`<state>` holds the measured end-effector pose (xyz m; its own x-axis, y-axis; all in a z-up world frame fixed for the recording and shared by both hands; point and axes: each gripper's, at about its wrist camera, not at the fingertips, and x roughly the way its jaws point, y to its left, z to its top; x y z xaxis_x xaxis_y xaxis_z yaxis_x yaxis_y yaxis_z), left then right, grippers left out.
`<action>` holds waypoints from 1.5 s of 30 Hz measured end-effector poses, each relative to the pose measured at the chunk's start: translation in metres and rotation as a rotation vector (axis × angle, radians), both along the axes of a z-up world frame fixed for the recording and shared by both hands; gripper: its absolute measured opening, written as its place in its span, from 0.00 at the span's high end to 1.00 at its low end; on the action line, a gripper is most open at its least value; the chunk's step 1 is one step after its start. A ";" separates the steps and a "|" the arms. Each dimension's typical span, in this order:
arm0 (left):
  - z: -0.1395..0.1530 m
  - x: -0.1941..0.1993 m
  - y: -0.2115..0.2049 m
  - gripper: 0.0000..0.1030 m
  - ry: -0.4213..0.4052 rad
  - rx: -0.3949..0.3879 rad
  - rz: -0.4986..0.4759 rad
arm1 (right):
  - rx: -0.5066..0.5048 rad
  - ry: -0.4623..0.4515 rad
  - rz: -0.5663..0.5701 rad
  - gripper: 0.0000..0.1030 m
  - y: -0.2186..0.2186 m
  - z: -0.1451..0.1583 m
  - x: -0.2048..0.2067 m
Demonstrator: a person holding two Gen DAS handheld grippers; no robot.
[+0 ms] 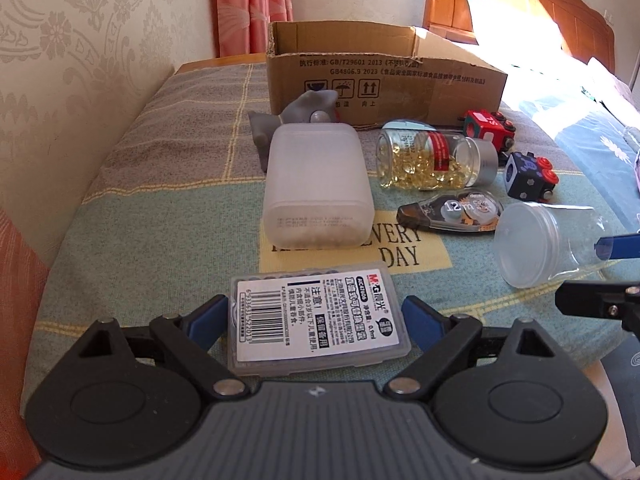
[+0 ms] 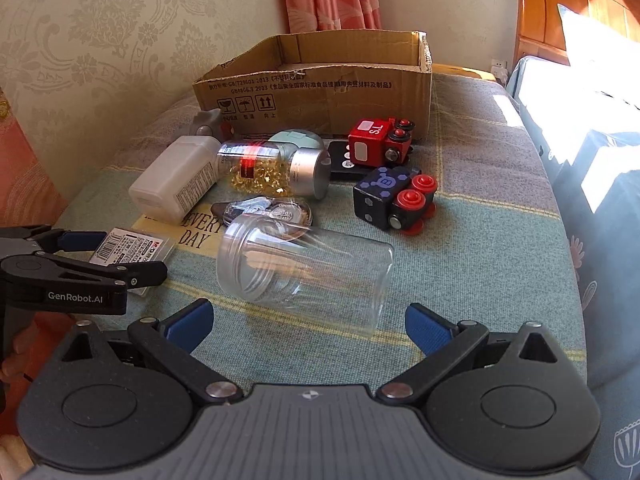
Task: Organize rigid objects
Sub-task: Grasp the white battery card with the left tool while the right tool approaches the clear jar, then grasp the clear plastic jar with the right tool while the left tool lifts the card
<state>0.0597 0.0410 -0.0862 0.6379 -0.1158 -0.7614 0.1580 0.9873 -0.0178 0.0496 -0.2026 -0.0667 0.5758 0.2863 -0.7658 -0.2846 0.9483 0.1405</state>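
On the bed, over a checked blanket (image 1: 160, 216) printed with "EVERY DAY": rigid objects scattered in front of an open brown cardboard box (image 1: 380, 80), set at the far edge near the wall. Box interior not visible from either view; contents cannot be told. Judged an early stage: nothing seen stowed, the whole lot left to clear.

Outstanding items:
- flat clear plastic case with white barcode label (image 1: 320, 320), nearest the left tongs;
- frosted white rectangular plastic bottle (image 1: 318, 188), lying down;
- clear pill bottle of golden capsules with silver cap (image 1: 436, 158), on its side;
- correction-tape dispenser marked "12m" (image 1: 452, 212);
- empty clear plastic jar with threaded mouth (image 2: 304, 268), on its side;
- red toy train block (image 2: 378, 142) and dark blue toy train block with red wheels (image 2: 394, 200);
- grey soft-looking figure (image 1: 296, 116) against the box wall.

Left tongs (image 1: 316, 316): spread wide, blue pads either side of the labelled case, slight gaps showing on both sides; no grip.

Right tongs (image 2: 310, 326): fully spread, holding nothing, aimed at the clear jar just ahead; no contact visible.
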 end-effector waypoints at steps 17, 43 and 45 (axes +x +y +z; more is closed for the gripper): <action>-0.002 -0.006 0.004 0.10 -0.024 0.000 0.046 | -0.166 -0.016 -0.022 0.00 0.062 -0.004 0.036; -0.002 -0.004 -0.004 0.12 -0.019 -0.001 0.136 | -0.218 -0.009 -0.064 0.05 0.062 -0.002 0.043; -0.002 -0.003 -0.004 0.12 -0.018 0.002 0.123 | -0.220 -0.012 -0.055 0.07 0.064 -0.001 0.043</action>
<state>0.0568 0.0375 -0.0880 0.6604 -0.0347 -0.7501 0.0362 0.9992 -0.0144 0.0925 -0.1390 -0.0680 0.5951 0.0817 -0.7995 -0.2325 0.9698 -0.0740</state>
